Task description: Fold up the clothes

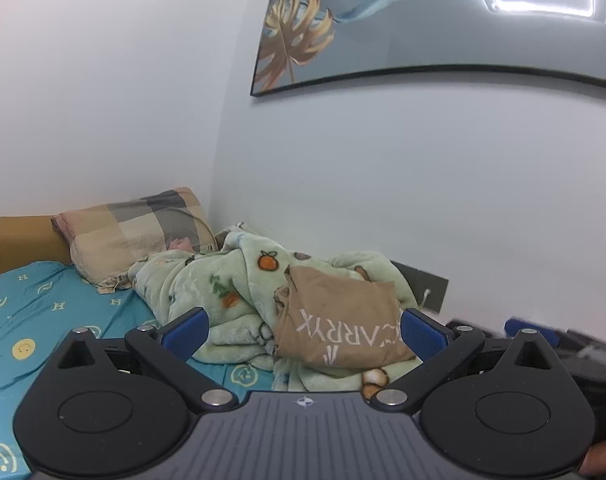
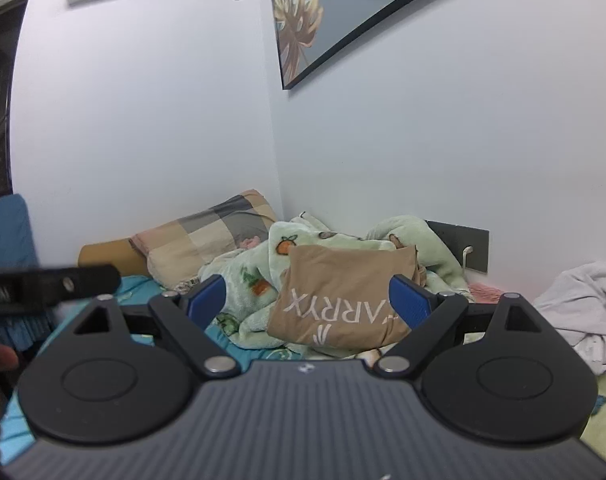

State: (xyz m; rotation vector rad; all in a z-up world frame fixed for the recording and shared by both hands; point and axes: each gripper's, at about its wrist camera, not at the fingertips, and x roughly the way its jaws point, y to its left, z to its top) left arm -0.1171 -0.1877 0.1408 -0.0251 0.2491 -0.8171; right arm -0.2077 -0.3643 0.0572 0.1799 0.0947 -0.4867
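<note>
A folded tan garment [image 1: 339,320] with white letters lies on a rumpled green fleece blanket [image 1: 207,280] on the bed. It also shows in the right wrist view [image 2: 343,300]. My left gripper [image 1: 305,326] is open and empty, held back from the garment, which shows between its blue pads. My right gripper [image 2: 307,300] is open and empty too, at a similar distance. A heap of white clothes [image 2: 579,312] lies on the bed at the right in the right wrist view.
A checked pillow [image 1: 139,232] and an ochre headboard cushion [image 1: 23,244] lie at the bed's head against the wall. The teal sheet [image 1: 43,320] covers the mattress. The other gripper shows at each view's edge [image 2: 51,284]. A framed picture [image 1: 423,20] hangs above.
</note>
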